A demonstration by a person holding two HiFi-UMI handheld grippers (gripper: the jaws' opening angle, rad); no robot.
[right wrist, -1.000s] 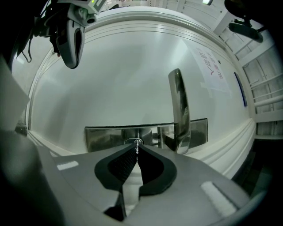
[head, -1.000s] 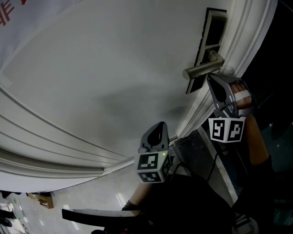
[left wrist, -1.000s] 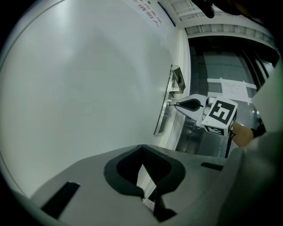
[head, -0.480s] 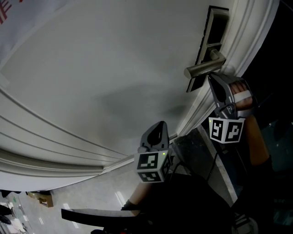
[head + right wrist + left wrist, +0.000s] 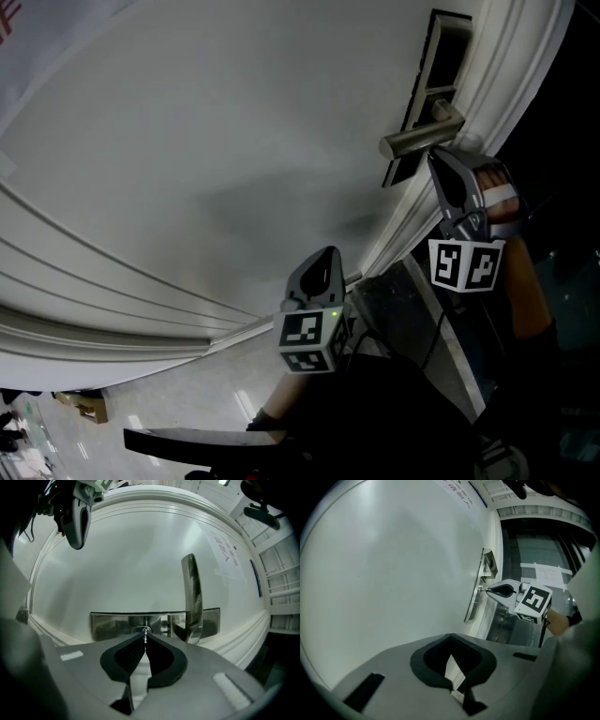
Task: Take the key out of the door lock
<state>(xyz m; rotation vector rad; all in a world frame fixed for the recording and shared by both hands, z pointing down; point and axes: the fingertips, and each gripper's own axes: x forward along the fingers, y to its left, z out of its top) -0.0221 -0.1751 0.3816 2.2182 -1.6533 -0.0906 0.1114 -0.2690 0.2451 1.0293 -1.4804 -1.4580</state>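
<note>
Key: a thin sliver of the key [image 5: 146, 630] sits in the lock plate [image 5: 108, 625] at the door [image 5: 187, 141] edge, beside the handle [image 5: 191, 597].
Right gripper [image 5: 146, 637]: jaws pinched on the key, as far as we can tell.
Left gripper [image 5: 451, 641]: jaws together, empty, well apart from the lock.
Risk: we judge a skewed pull could bind it, and a shallow pinch could slip.

1. Red writing [image 5: 7, 11] stands on a white sheet [image 5: 47, 52] on the door [image 5: 187, 141]. It is cut off and I cannot read it.
2. A paper [image 5: 547, 575] on the glass has print too small for me to read.
3. The cubes [image 5: 307, 342] carry black-and-white square marks.
</note>
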